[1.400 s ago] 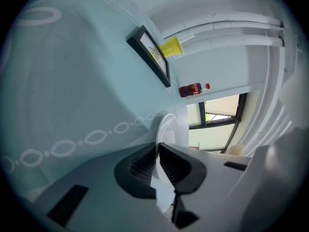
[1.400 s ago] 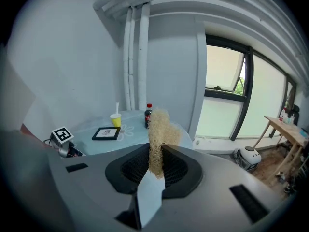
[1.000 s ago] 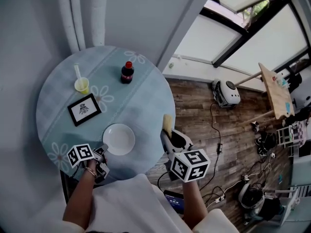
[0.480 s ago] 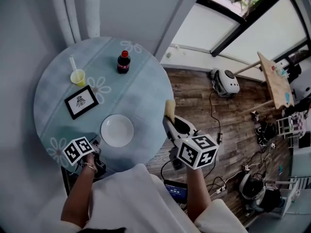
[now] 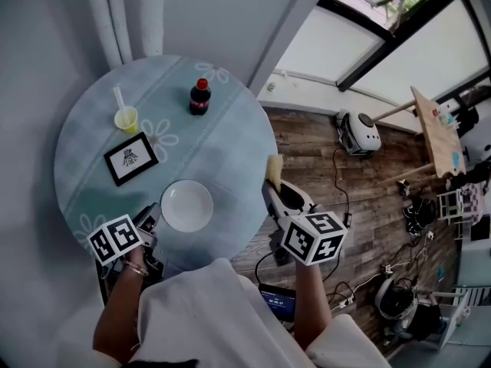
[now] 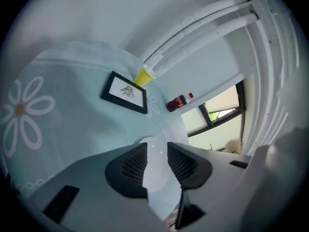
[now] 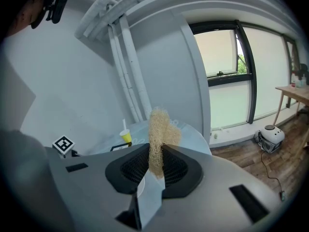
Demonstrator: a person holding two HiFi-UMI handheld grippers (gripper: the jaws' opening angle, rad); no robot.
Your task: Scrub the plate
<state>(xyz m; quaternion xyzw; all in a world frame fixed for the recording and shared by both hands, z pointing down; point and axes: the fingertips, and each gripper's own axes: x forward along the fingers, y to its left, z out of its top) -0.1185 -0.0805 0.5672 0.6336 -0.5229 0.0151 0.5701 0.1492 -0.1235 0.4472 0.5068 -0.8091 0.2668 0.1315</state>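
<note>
Two grippers are working here. My left gripper (image 6: 157, 154) is hanging with its jaws apart, having just been opening, nothing pinched between them. My right gripper (image 7: 155, 154) is clamping the loofah scrubber (image 7: 158, 127), whose long axis is standing up out of the jaws. The plate (image 5: 186, 205) is lying flat, face up, near the table's (image 5: 230, 159) front edge, seemingly just beside my left tips. Bare cloth is surrounding it, with the frame (image 5: 131, 158), cup (image 5: 126, 119) and bottle (image 5: 199, 98) sitting well apart.

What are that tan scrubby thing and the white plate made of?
The scrubber: likely loofah or similar coarse plant fibre, matte; it shows tangled, open, straw-coloured strands. The plate: smooth, plain white with a faint sheen, so glazed ceramic or melamine; the look cannot settle which.
</note>
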